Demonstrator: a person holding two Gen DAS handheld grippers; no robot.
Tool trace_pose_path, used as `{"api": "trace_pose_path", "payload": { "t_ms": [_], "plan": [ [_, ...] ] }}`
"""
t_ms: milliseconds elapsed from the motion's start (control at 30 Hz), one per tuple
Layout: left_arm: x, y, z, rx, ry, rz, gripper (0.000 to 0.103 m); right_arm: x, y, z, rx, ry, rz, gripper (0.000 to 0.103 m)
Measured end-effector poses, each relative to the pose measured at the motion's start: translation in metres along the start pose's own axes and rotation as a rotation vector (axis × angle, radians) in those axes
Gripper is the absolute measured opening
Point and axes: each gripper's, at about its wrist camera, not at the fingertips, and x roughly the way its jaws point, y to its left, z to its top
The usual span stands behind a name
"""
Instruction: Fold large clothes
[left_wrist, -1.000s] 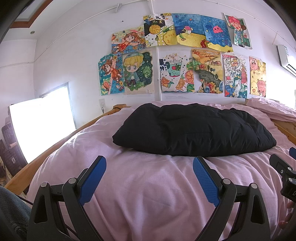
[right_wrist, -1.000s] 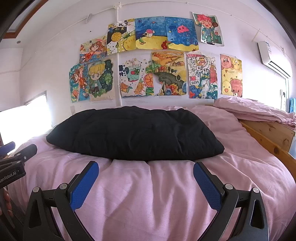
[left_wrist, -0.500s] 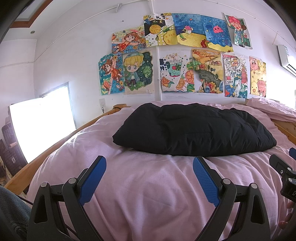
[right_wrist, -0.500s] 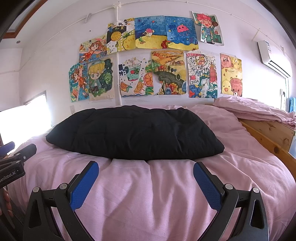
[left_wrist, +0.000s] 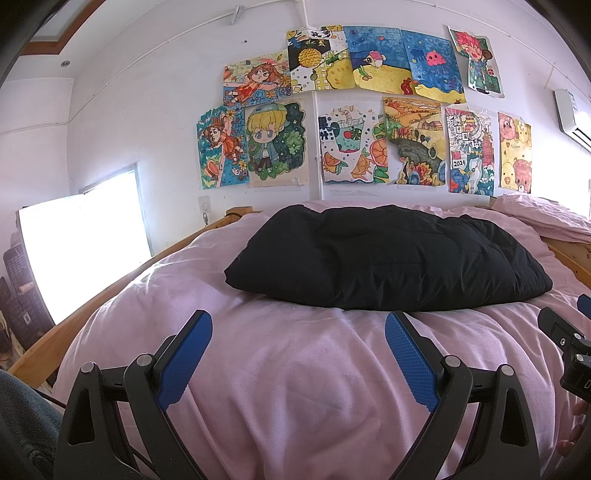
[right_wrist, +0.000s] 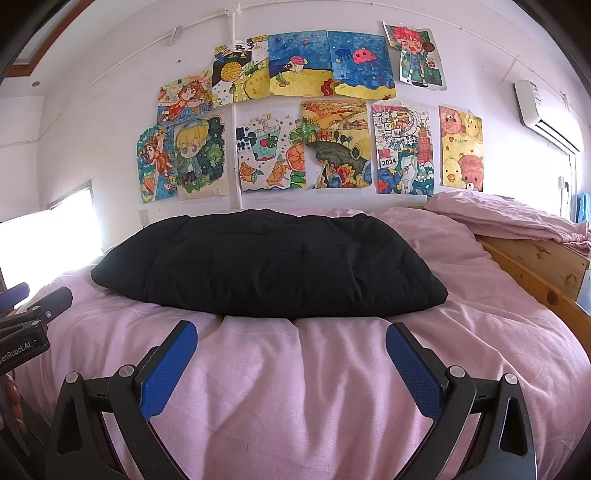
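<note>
The left gripper (left_wrist: 298, 336) hovers low over the pink bedcover (left_wrist: 295, 387) with its blue-padded fingers (left_wrist: 184, 362) spread wide and nothing between them. Off its left finger lies the bright window (left_wrist: 85, 251) and the wooden bed rail (left_wrist: 110, 291) running away along the bed's edge.

Straight ahead of both grippers, beyond the fingertips and not touching them, lies the black padded garment (left_wrist: 388, 258). It is already a thick, puffy, roughly rectangular bundle, quilted in faint stitched lines, with rounded corners and a soft bulge along the near edge where it presses into the cover. No sleeves, collar or zip show from here, so which kind of garment it is I cannot tell (it reads almost like a pillow). In the right wrist view the same bundle (right_wrist: 269, 262) sits ahead and slightly left of centre, its near edge above a crease in the bedcover (right_wrist: 295, 387).

The right gripper (right_wrist: 291, 341) is likewise wide apart and empty, poised just over the cover. Part of the left tool juts in at that view's left edge, with fingertips of a hand (right_wrist: 13, 397) just visible. Ahead and to the right of the right gripper lies a rumpled pink sheet (right_wrist: 517, 218) on a wooden frame (right_wrist: 535, 266). Children's drawings (right_wrist: 303, 122) cover the wall behind.
</note>
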Motion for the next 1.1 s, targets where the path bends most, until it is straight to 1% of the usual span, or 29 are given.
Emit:
{"api": "trace_pose_path", "payload": {
  "t_ms": [300,533,1100],
  "plan": [
    [-0.001,-0.002,-0.001,0.008,0.003,-0.002,0.092,0.000,0.000,0.000,0.000,0.001,0.000,0.103],
    [-0.002,-0.009,-0.004,0.041,0.002,0.025,0.092,0.000,0.000,0.001,0.001,0.001,-0.001,0.103],
    [-0.001,-0.012,-0.003,0.025,0.002,0.035,0.092,0.000,0.002,0.002,0.002,0.002,-0.003,0.103]
  ]
}}
